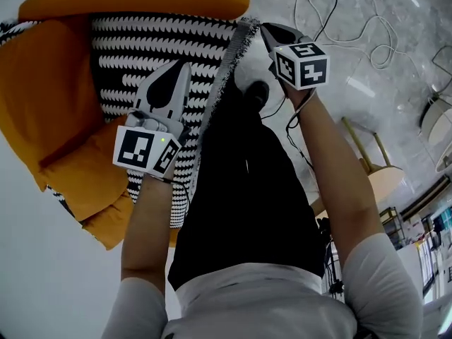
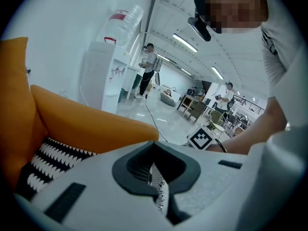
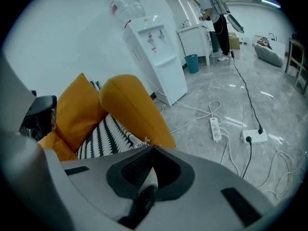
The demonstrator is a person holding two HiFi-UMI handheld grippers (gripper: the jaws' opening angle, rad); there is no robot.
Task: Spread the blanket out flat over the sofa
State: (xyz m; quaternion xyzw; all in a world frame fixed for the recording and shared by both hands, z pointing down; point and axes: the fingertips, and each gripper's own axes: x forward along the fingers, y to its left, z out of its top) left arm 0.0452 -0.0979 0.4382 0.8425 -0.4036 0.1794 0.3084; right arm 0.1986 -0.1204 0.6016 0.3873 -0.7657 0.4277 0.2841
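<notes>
Rounded orange sofa (image 1: 42, 97), fringed zigzag blanket (image 1: 155, 48)

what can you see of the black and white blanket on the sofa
The blanket looks woven, with black and white toothed stripes and a grey fringed edge. It lies over the seat of the orange sofa. The left hand-held gripper and the right hand-held gripper are each shut on its fabric at or near that edge.

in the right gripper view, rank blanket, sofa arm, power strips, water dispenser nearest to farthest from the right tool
1. blanket, pinched in the right tool
2. sofa arm, just beyond, upper left
3. power strips, on the floor to the right
4. water dispenser, against the far wall
</notes>
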